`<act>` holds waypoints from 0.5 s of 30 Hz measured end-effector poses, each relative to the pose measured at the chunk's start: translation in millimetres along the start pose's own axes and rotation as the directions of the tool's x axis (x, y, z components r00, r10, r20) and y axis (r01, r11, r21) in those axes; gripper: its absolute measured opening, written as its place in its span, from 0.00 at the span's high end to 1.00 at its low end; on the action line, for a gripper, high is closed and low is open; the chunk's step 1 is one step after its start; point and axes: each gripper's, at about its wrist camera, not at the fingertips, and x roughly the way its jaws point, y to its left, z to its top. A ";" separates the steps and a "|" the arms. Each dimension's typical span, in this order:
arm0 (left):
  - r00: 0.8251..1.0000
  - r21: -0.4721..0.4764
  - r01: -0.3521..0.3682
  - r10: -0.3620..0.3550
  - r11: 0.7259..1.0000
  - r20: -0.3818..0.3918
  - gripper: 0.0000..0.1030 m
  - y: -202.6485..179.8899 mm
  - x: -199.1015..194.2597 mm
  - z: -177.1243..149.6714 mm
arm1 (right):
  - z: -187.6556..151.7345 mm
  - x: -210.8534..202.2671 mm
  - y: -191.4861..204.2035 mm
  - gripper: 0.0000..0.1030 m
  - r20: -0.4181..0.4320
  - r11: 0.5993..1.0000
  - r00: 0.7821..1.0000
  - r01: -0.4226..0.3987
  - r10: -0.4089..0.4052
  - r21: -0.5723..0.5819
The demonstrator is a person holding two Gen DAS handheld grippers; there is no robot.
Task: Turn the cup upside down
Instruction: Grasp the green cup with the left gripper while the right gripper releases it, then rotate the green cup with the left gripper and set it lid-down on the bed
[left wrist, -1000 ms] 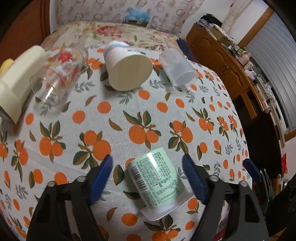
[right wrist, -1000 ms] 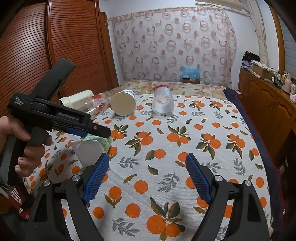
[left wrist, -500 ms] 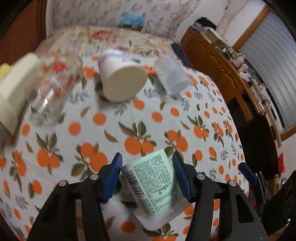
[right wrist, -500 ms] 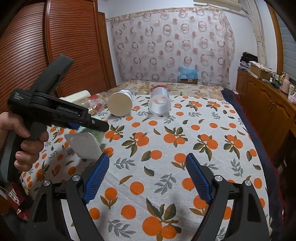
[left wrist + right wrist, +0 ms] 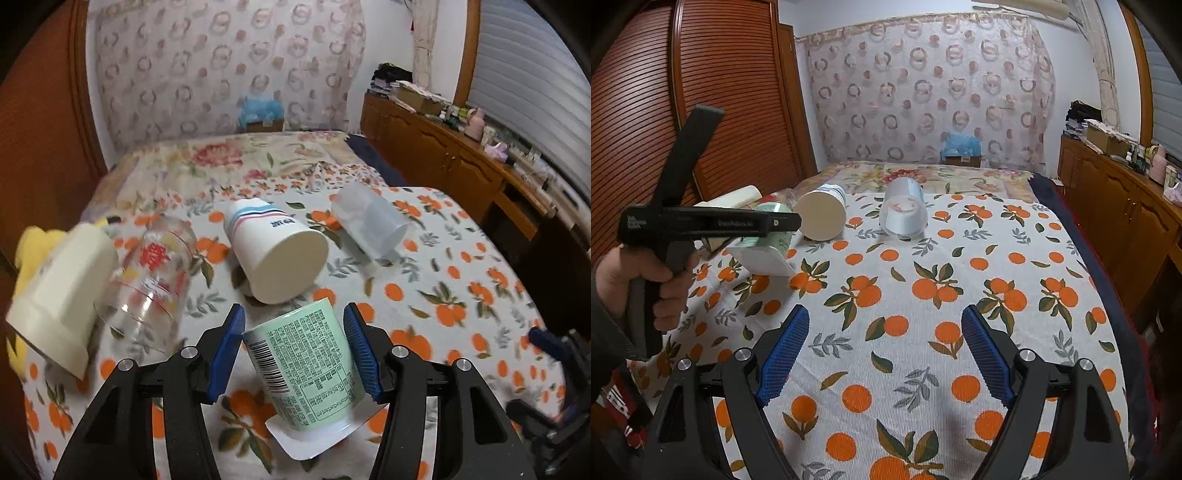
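A pale green printed cup (image 5: 312,363) with a white square rim sits between the blue pads of my left gripper (image 5: 295,354), which is shut on it and holds it lifted off the orange-print tablecloth (image 5: 443,295), base pointing away and slightly up. In the right wrist view the cup (image 5: 764,251) hangs under the left gripper (image 5: 775,221), its white mouth facing the camera. My right gripper (image 5: 882,354) is open and empty above the cloth (image 5: 923,295), to the right of the cup.
Several other cups lie on their sides at the back: a cream cup (image 5: 62,299), a clear glass (image 5: 151,284), a white striped cup (image 5: 277,251) and a frosted plastic cup (image 5: 369,225). A wooden sideboard (image 5: 461,162) stands on the right.
My left gripper closed on the green cup, lifted it off the cloth and tilted upward toward level. The right gripper stayed put.
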 end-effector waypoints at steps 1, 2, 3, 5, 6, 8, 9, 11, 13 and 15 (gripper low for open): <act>1.000 0.002 0.002 -0.002 1.000 0.004 0.49 -1.0 1.8 -0.6 | 0.5 -0.2 0.1 0.16 0.000 1.000 1.000 0.000 0.000 0.001; 1.000 0.004 0.006 -0.006 1.000 0.008 0.49 -0.8 2.7 -1.8 | 1.0 -0.8 0.0 0.16 0.001 1.000 1.000 0.000 0.000 0.002; 1.000 0.011 0.000 0.000 1.000 0.014 0.49 -1.0 4.0 -3.2 | 1.4 -1.2 0.2 0.16 0.002 1.000 1.000 0.000 0.000 0.001; 1.000 0.029 -0.015 0.014 0.999 0.020 0.49 -2.3 4.9 -6.4 | 2.6 -1.4 1.7 0.16 0.003 1.000 1.000 -0.001 0.001 -0.001; 1.000 0.041 -0.022 0.021 0.999 0.021 0.49 -3.3 5.5 -9.0 | 2.5 -1.9 2.2 0.16 0.004 1.000 1.000 -0.001 0.001 -0.003; 0.999 0.054 -0.029 0.026 0.998 0.039 0.49 -5.4 3.0 -13.0 | 2.5 -2.6 3.6 0.16 0.005 1.000 1.000 -0.001 0.001 -0.005; 0.998 0.065 -0.036 0.033 0.997 0.048 0.49 -6.8 1.3 -14.9 | 2.7 -3.0 4.4 0.16 0.006 1.000 1.000 -0.001 0.001 -0.005; 0.997 0.082 -0.049 0.044 0.995 0.059 0.49 -9.0 -2.5 -19.3 | 2.5 -3.2 5.7 0.16 0.009 1.000 1.000 -0.003 0.003 -0.006; 0.997 0.087 -0.053 0.048 0.995 0.062 0.49 -9.4 -6.4 -23.4 | 1.9 -2.8 7.2 0.16 0.009 1.000 1.000 -0.003 0.003 -0.007; 0.996 0.098 -0.055 0.049 0.994 0.069 0.49 -10.5 -12.3 -27.8 | 1.5 -1.9 7.7 0.16 0.009 1.000 1.000 -0.001 0.001 -0.008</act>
